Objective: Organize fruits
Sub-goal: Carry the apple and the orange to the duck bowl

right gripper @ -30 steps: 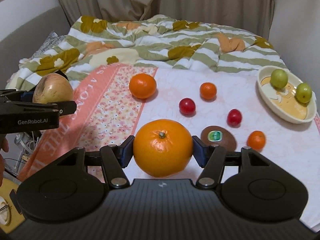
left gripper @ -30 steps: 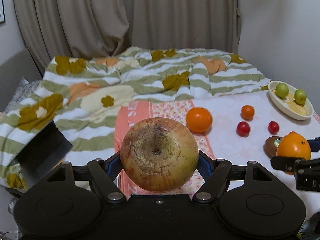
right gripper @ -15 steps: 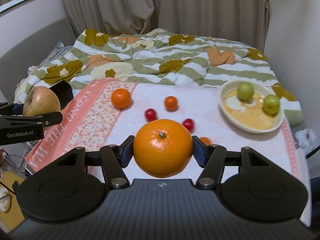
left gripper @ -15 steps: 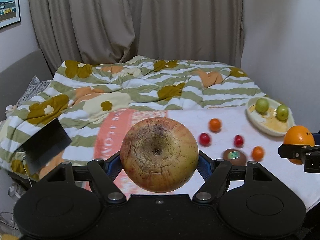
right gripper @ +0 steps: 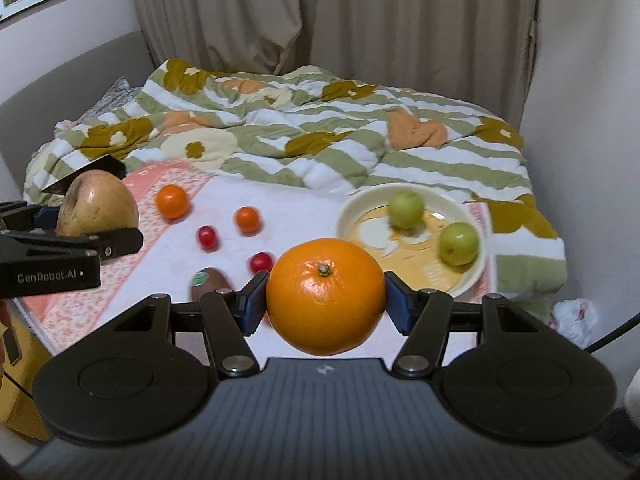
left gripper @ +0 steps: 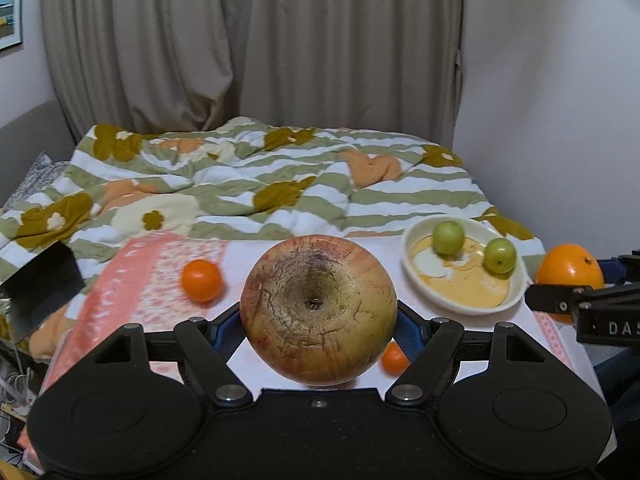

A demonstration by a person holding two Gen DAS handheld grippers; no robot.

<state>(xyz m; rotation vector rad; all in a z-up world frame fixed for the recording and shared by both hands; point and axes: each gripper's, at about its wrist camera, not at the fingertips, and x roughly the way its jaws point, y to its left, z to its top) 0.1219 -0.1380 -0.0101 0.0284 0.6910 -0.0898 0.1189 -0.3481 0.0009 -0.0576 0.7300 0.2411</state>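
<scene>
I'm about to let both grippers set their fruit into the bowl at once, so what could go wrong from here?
1. The bowl already holds two green fruits; adding the large orange and the apple may knock one out.
2. The bowl sits near the table's right edge, so a nudge from the right gripper could tip it off.
3. Both fruits are held only at their sides; the left gripper could let the round apple slip.

Cracked matt apple (left gripper: 318,307); seemingly glazed bowl (right gripper: 470,280)
</scene>
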